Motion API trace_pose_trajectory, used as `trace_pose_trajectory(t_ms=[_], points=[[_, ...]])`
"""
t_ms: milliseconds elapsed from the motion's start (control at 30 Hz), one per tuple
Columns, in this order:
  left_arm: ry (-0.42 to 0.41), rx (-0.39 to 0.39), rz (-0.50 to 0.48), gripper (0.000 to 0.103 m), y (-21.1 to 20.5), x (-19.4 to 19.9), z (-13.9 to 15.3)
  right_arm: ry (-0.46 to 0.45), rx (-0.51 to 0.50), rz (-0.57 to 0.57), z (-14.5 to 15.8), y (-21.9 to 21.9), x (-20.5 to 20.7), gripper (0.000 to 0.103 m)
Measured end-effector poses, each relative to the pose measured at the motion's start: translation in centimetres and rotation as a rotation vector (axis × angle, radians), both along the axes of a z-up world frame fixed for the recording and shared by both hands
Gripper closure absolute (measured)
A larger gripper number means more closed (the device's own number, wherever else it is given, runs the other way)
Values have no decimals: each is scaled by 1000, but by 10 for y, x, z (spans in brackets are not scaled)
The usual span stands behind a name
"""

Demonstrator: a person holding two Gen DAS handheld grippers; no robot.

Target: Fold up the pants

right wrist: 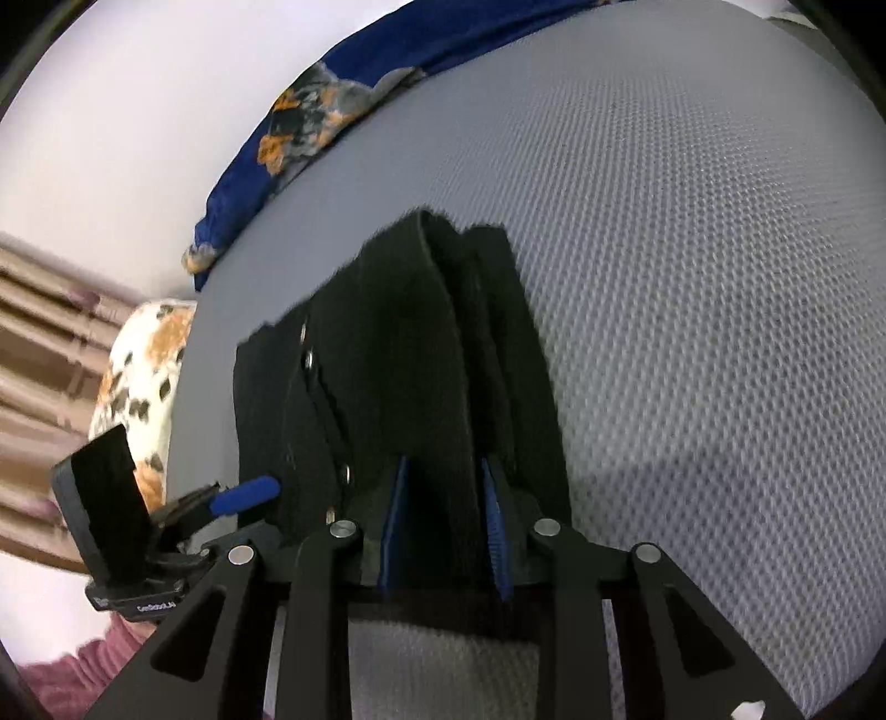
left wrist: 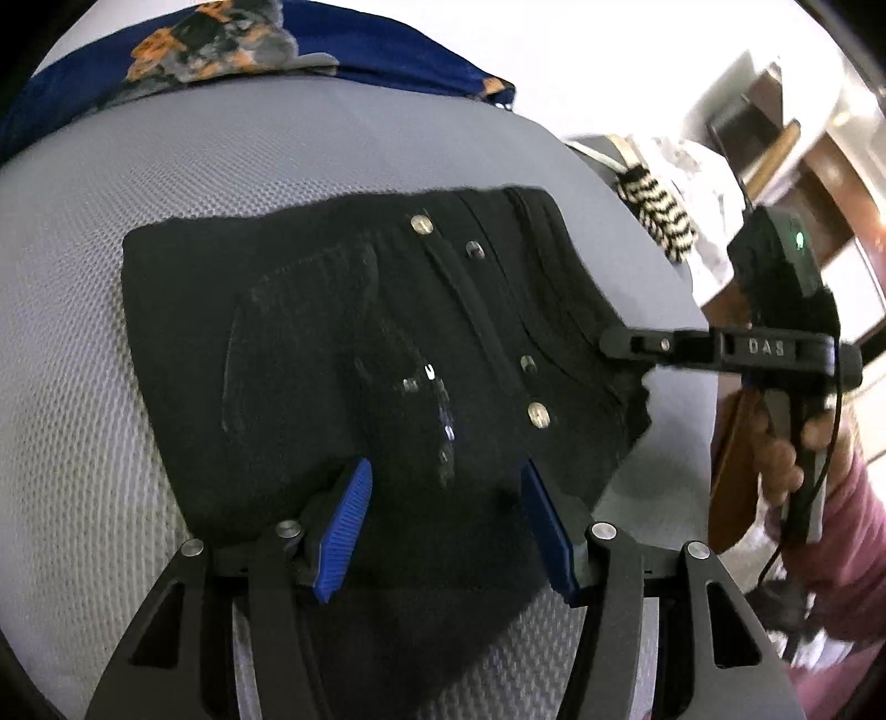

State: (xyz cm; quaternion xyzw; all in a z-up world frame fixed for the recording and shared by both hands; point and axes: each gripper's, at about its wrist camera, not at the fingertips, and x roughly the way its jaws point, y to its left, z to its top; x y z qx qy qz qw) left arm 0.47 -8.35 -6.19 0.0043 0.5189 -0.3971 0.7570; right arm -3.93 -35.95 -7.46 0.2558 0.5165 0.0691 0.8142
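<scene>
Black pants [left wrist: 354, 343] lie folded into a compact stack on a grey mesh surface [left wrist: 83, 387], with metal rivets and a zipper showing on top. My left gripper [left wrist: 443, 498] is open, its blue pads [left wrist: 346, 526] spread over the near edge of the stack. My right gripper [right wrist: 446, 509] is shut on the waistband edge of the pants [right wrist: 421, 354], which stands as a thick fold between its blue pads. In the left wrist view the right gripper's finger [left wrist: 637, 339] reaches the stack's right edge. In the right wrist view one left pad [right wrist: 246, 494] shows at the stack's left side.
A blue floral cloth [left wrist: 354, 44] lies along the far edge of the grey surface. A striped black-and-white item [left wrist: 659, 216] and a patterned white cloth [right wrist: 138, 376] lie off the surface's side. Wooden furniture [left wrist: 803, 183] stands at the right.
</scene>
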Motion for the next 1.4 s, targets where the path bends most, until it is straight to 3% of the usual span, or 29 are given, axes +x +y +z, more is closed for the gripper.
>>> trace_pose_trajectory(t_ms=[67, 200, 367, 433, 600, 867, 1400], points=[[6, 0, -6, 46, 3, -7, 0, -18, -49, 16, 5, 5, -6, 90], [36, -16, 3, 46, 9, -16, -3, -27, -51, -1, 15, 6, -13, 93], [13, -18, 23, 46, 11, -24, -5, 22, -60, -31, -7, 2, -16, 93], [1, 1, 25, 46, 7, -26, -4, 27, -22, -53, -10, -3, -15, 93], [-32, 56, 61, 46, 0, -31, 0, 20, -79, -43, -7, 5, -13, 91], [-123, 170, 155, 42, 2, -34, 3, 5, -85, -75, -7, 12, -13, 89], [-164, 270, 238, 33, 0, -27, -8, 14, -143, -74, -6, 28, -12, 87]])
